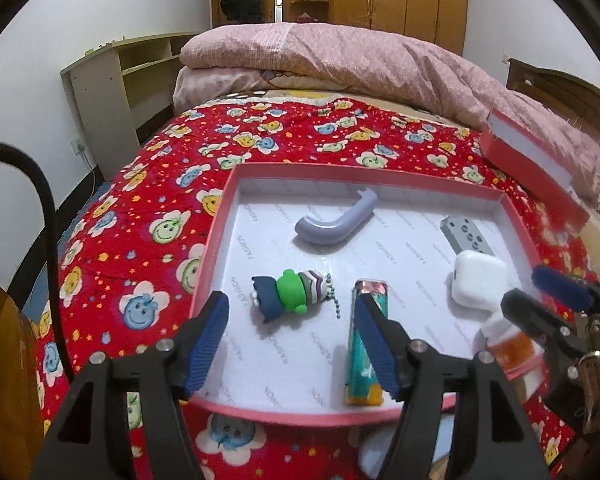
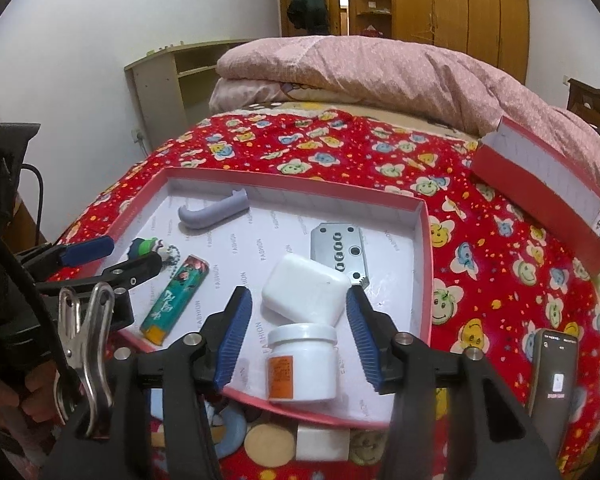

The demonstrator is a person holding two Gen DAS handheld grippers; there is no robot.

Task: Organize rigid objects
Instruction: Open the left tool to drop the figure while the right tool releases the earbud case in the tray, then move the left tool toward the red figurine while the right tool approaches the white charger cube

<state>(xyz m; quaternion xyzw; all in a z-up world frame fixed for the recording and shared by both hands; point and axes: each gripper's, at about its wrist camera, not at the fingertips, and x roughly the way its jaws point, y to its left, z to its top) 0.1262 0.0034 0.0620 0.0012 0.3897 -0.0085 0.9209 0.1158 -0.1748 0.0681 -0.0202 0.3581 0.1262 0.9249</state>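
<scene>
A shallow pink box lies on the red bedspread. Inside are a lilac curved handle, a green doll keychain, a teal lighter, a white case, a grey metal plate and a white jar with an orange label. My left gripper is open over the box's near edge, the doll just beyond its fingertips. My right gripper is open, its fingers either side of the jar.
The pink box lid lies at the right by a folded pink quilt. A phone lies on the spread at the right. A round tan disc and a white block lie in front of the box.
</scene>
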